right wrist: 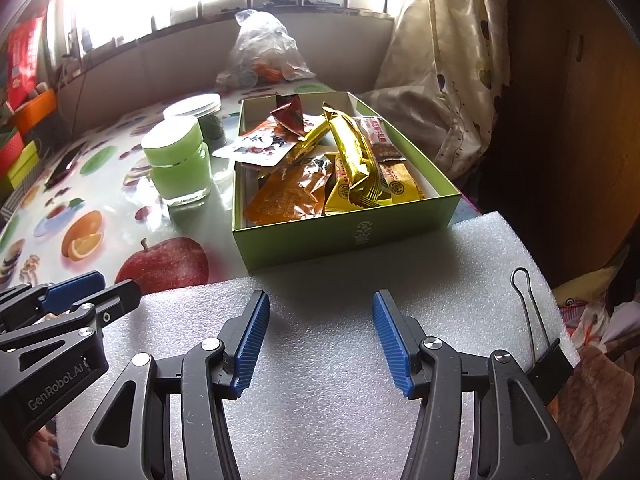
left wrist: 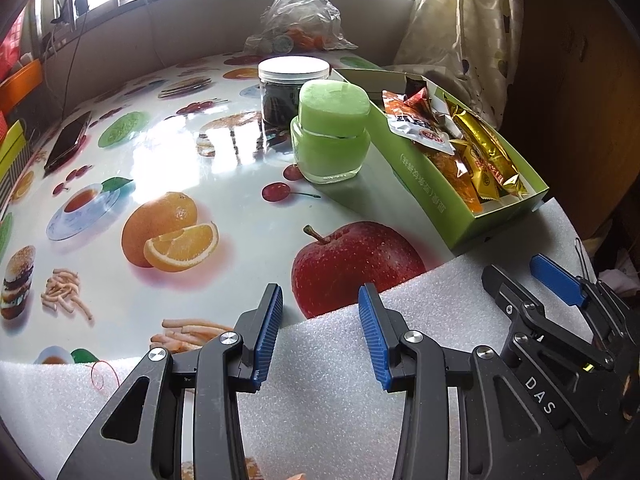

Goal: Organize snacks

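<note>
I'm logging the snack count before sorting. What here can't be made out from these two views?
- Lower packets in the green box: both views, top packets cover them.
- Dark jar contents: too dark in the left view; green jar hides it in the right.
- Plastic bag contents: glare, crumpled film.
- Phone screen: too small.

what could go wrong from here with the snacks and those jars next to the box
1. The green jar stands close beside the green box; a left hand-held gripper reaching toward the box could knock it over, and its lid looks tilted, perhaps loose.
2. The snack packets are heaped and overlapping, one hanging over the box's wall, so the right hand-held gripper might drag a neighbour out.
3. The glossy tablecloth may let the box slide when pushed.
</note>
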